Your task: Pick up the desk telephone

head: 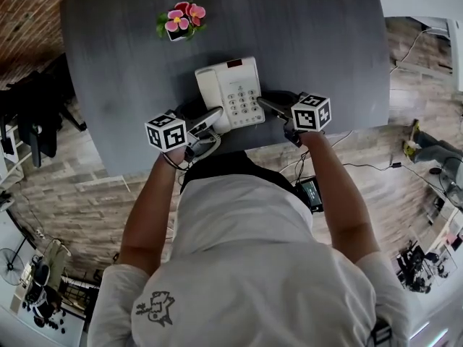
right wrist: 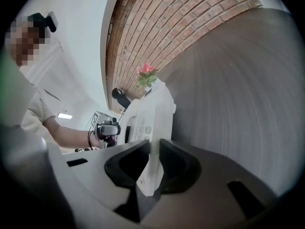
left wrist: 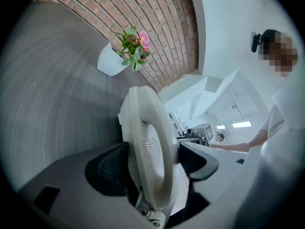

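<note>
A white desk telephone point(head: 230, 92) with handset and keypad lies flat on the round grey table point(head: 325, 42), near its front edge. My left gripper point(head: 210, 121) comes in from the phone's left. In the left gripper view its jaws point(left wrist: 152, 156) stand wide around the handset point(left wrist: 150, 147), and both dark pads touch it. My right gripper point(head: 273, 107) is at the phone's right side. In the right gripper view its jaws point(right wrist: 155, 159) are pinched on the thin right edge of the telephone point(right wrist: 150, 123).
A small white pot of pink flowers point(head: 181, 22) stands at the far side of the table, behind the phone. The coiled cord point(head: 206, 147) hangs off the table's front edge by my left gripper. Wood floor with cables lies around the table.
</note>
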A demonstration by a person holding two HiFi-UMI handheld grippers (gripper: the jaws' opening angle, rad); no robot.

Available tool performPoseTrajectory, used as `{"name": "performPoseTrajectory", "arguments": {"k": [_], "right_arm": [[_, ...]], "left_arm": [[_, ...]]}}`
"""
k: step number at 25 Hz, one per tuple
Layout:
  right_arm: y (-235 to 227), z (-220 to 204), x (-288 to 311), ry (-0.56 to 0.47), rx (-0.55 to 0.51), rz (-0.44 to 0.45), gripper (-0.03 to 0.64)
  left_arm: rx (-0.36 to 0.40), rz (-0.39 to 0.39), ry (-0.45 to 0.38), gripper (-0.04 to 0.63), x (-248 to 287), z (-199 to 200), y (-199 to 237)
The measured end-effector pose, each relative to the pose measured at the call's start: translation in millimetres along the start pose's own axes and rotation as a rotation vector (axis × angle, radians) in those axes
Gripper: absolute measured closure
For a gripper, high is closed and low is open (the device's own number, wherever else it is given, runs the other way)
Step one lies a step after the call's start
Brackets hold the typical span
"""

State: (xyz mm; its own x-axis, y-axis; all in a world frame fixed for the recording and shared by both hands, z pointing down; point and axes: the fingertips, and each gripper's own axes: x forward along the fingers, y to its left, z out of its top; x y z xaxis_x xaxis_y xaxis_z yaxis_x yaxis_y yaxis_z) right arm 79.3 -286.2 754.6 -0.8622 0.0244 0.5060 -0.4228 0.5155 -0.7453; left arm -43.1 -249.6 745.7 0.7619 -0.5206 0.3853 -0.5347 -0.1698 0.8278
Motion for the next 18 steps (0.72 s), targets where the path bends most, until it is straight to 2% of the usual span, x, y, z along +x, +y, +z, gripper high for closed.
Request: {"name": "performPoseTrajectory", "arguments": {"k": [9, 14, 18], "right_arm": [[27.8, -8.2, -24.3, -0.064, 0.024, 0.01, 0.548], [38.2, -7.4, -42.1, -0.102, 0.009, -0.006, 0.548], [60.7, -24.3, -74.9, -0.128, -0.016, -0.024, 0.548]], "left_arm": [[0.03, -0.013, -0.026, 0.253, -13.6, -2.4, -32.8], [0.083, -0.024, -0.025, 0.256, -13.6, 1.1, -53.8], [0.131, -0.029, -0.011, 0.257, -18.1, -16.7, -92.1]]}}
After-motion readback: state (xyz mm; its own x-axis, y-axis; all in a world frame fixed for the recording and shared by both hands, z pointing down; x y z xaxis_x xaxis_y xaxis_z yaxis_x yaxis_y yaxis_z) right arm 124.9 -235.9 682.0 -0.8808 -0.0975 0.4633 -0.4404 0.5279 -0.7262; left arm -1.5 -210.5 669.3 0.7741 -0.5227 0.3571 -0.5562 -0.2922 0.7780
